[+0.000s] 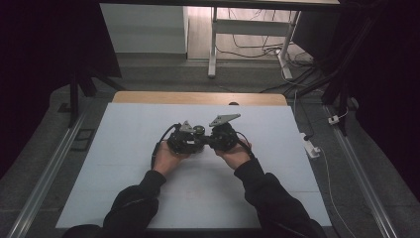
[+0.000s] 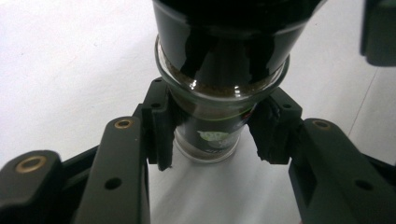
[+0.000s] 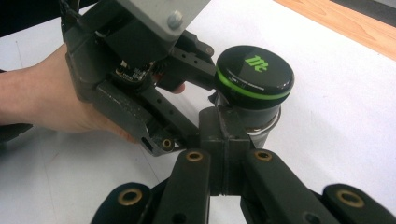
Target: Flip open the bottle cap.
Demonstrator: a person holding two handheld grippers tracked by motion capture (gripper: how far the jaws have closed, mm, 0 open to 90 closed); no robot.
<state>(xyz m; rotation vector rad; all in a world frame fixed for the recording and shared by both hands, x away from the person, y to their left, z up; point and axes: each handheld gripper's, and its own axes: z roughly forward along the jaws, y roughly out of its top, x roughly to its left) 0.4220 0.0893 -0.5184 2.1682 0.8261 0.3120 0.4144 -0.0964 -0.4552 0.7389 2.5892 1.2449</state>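
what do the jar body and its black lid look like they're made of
The jar body looks like clear glass: brown granules and a label show through it, and its rim glints. The lid looks like glossy black plastic with a green band and logo, judging by its smooth, molded sheen, though coated metal can't be ruled out.

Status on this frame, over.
Left tool clamped on jar below black lid. Right tool shut, tips beside jar. Nothing blocking.

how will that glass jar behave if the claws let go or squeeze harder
The jar is glass, so probably slippery and breakable if squeezed hard. Its wide black lid over a narrower body suggests it is top-heavy and may tip. Being round, it would likely roll if it fell.
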